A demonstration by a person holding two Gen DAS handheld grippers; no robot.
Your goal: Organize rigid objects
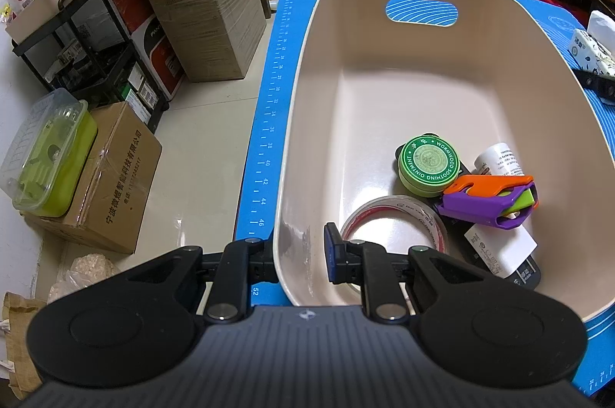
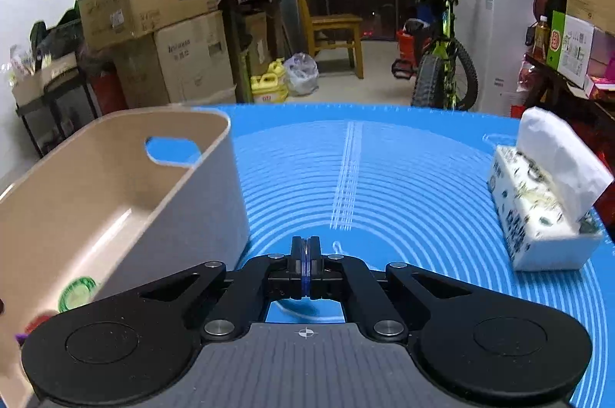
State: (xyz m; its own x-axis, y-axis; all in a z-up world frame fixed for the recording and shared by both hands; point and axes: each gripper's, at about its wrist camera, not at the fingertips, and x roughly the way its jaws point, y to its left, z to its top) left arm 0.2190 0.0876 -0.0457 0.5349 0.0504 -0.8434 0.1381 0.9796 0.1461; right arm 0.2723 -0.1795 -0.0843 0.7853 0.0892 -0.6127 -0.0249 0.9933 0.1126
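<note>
A beige plastic bin [image 1: 442, 35] stands on the blue mat [image 1: 269, 123]. Inside it lie a green round tin [image 1: 428, 165], a roll of clear tape [image 1: 396, 219], an orange and purple toy [image 1: 490, 198], a white bottle [image 1: 499, 160] and a white card on a black flat thing [image 1: 499, 248]. My left gripper [image 1: 298, 256] straddles the bin's near left wall, one finger outside and one inside, shut on that wall. My right gripper [image 2: 305, 254] hovers over the mat [image 2: 403, 185] to the right of the bin [image 2: 127, 185]. It is shut with nothing between its pads.
A pack of tissues [image 2: 546, 200] lies on the mat at the right. Past the table's left edge, cardboard boxes [image 1: 200, 4], a black rack [image 1: 84, 39] and a green lidded container [image 1: 50, 158] crowd the floor. A chair [image 2: 334, 27] and a bicycle [image 2: 442, 62] stand behind.
</note>
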